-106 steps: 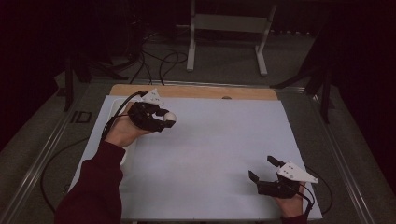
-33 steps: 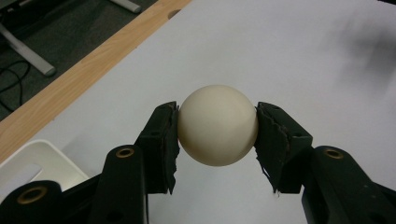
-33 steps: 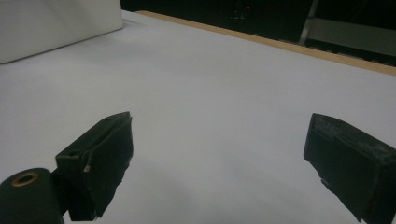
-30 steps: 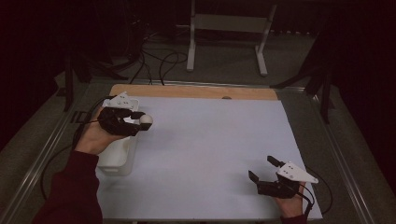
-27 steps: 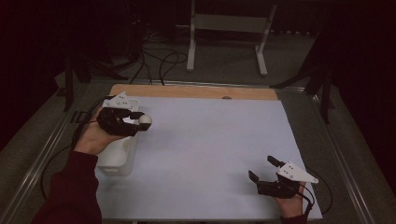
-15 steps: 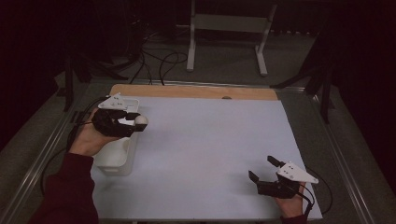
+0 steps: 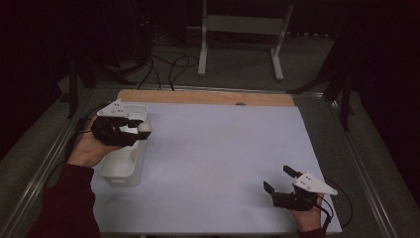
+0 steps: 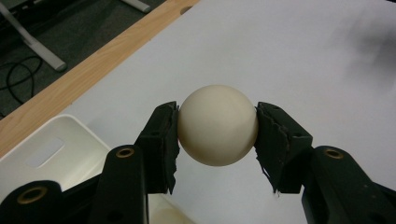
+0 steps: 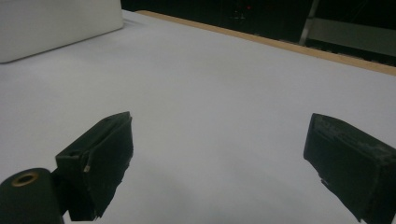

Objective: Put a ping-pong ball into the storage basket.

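Observation:
A cream-white ball [image 8: 217,125] is pinched between the two black jaws of my left gripper [image 8: 217,135], which is shut on it. From above, that ball [image 7: 144,128] hangs over the right rim of a white rectangular bin [image 7: 121,166] at the table's left, with the left gripper [image 7: 141,131] held in a hand above the bin. My right gripper [image 7: 279,179] rests near the front right corner of the white sheet, jaws wide apart. Between its pads [image 9: 112,154] lies only bare sheet.
A white sheet [image 7: 218,158] covers the table, with a wooden strip [image 7: 208,97] along the far edge. A metal rail frames the table. Cables and a white stand [image 7: 237,29] lie on the floor beyond. The bin's wall [image 9: 56,23] shows far off in the right gripper view.
The left hand carried the ball leftward from over the sheet to above the bin, then drifted slightly toward the far side. The right gripper stayed still.

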